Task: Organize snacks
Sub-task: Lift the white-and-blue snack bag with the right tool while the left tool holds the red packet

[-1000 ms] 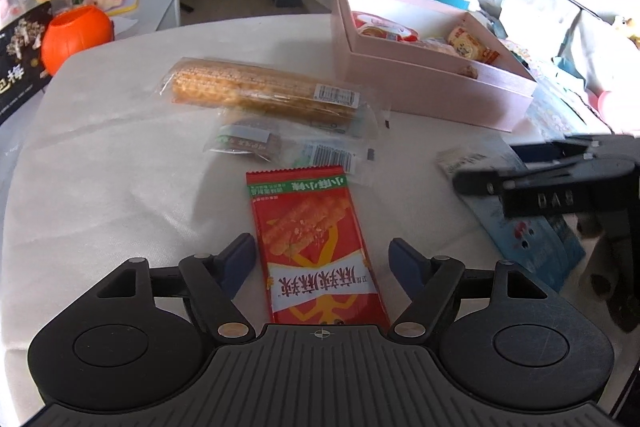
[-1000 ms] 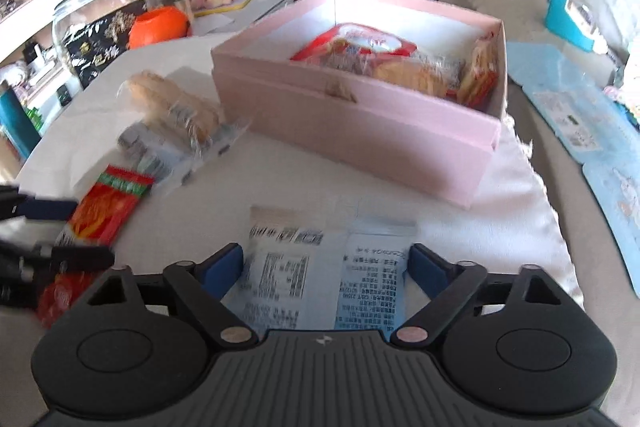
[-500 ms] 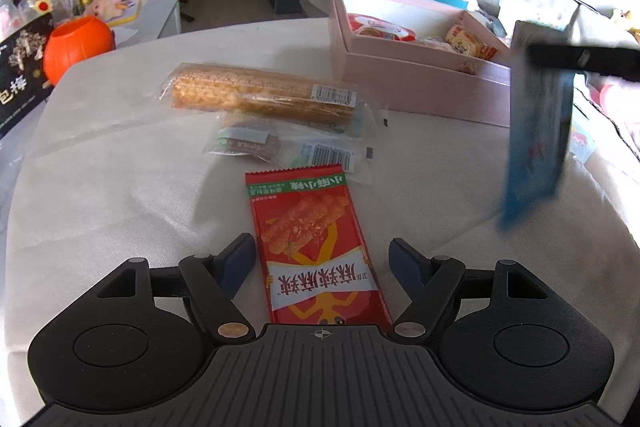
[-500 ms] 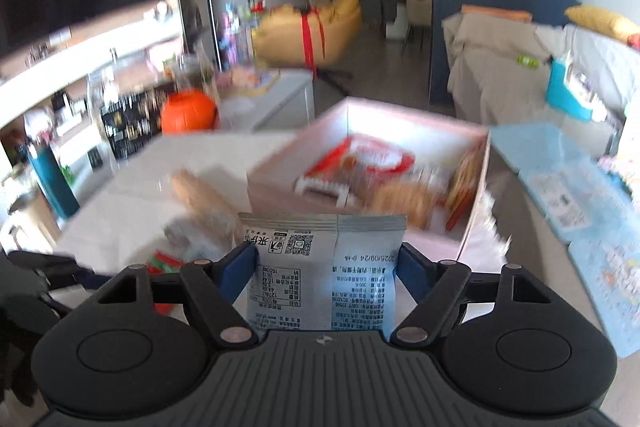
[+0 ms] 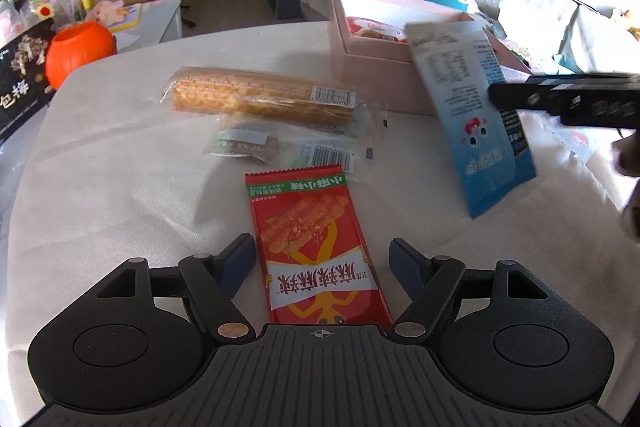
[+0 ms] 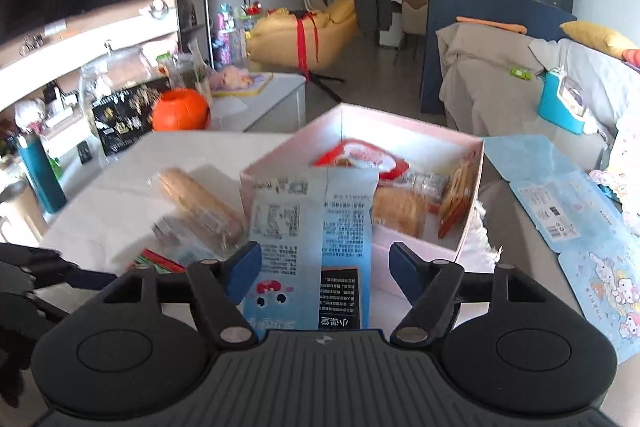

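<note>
Right gripper [image 6: 325, 263] jaws closing on the blue packet [image 6: 310, 247], raised near the pink box [image 6: 468, 227]. Carry it over the rim before letting go. Left gripper [image 5: 322, 261] apart around the red packet [image 5: 316, 251], which lies on the table.

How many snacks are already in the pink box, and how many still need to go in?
Done: the pink box already holds several snacks; I can't count them exactly. In hand: the right gripper, its fingers closing, carries a blue snack bag lifted off the table beside the box. Left: three packets still lie on the cloth, the red packet between the left gripper's open fingers, the long wafer pack and a small clear packet.
</note>
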{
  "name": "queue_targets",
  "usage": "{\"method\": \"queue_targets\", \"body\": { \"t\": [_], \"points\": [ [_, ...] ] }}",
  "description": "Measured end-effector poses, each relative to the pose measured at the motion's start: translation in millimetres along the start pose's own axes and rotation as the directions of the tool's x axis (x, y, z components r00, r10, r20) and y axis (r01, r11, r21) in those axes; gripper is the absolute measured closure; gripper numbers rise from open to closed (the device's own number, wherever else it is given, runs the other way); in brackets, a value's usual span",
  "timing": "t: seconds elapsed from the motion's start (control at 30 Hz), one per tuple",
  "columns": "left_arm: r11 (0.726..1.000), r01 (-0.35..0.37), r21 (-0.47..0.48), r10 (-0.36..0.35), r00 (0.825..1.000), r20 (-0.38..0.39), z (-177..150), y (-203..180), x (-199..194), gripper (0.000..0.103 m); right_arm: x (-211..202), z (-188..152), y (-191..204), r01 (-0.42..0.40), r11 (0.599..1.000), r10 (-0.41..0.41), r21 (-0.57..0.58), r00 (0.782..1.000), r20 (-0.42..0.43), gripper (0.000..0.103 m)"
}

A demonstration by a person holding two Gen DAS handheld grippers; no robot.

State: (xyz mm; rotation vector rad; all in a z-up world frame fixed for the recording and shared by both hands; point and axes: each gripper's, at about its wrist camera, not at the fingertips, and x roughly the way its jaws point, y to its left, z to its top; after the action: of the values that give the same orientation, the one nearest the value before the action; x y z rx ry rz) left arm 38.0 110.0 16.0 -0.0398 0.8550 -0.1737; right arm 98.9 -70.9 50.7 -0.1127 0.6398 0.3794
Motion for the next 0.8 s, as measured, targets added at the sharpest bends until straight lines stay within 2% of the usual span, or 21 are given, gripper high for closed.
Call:
{"method": "queue_targets", "body": {
  "t": [0.17,0.23,0.33,0.4,0.57,0.8],
  "points": [
    [1.000,0.002,-0.009,-0.002,1.000,0.001,0,0,0,0.024,32,-7,7,-0.025,0.999,0.028,0.039,0.995,-0.090,0.030],
    [1.000,0.001,-0.008,-0.001,1.000,0.001,0,0,-1,0.024,42,-11,12,-0.034,0.998,0.040,0.049,0.993,-0.115,0.026],
    [1.000,0.002,-0.005,-0.002,1.000,0.002,-1,0,-1,0.024,54,-16,17,-0.018,0.999,0.024,0.043,0.991,-0.131,0.020],
    [1.000,0.002,-0.006,-0.002,1.000,0.002,-1,0,-1,0.024,59,-20,21,-0.005,1.000,0.008,0.021,0.988,-0.152,0.020],
    [1.000,0.001,-0.004,-0.001,1.000,0.002,-1,0,-1,0.024,53,-28,21,-0.004,1.000,0.001,-0.015,0.987,-0.163,0.020],
    [1.000,-0.001,-0.006,0.001,1.000,0.002,-1,0,0,0.024,31,-32,-1,-0.081,0.995,0.091,0.052,0.974,-0.209,0.023]
  ]
}}
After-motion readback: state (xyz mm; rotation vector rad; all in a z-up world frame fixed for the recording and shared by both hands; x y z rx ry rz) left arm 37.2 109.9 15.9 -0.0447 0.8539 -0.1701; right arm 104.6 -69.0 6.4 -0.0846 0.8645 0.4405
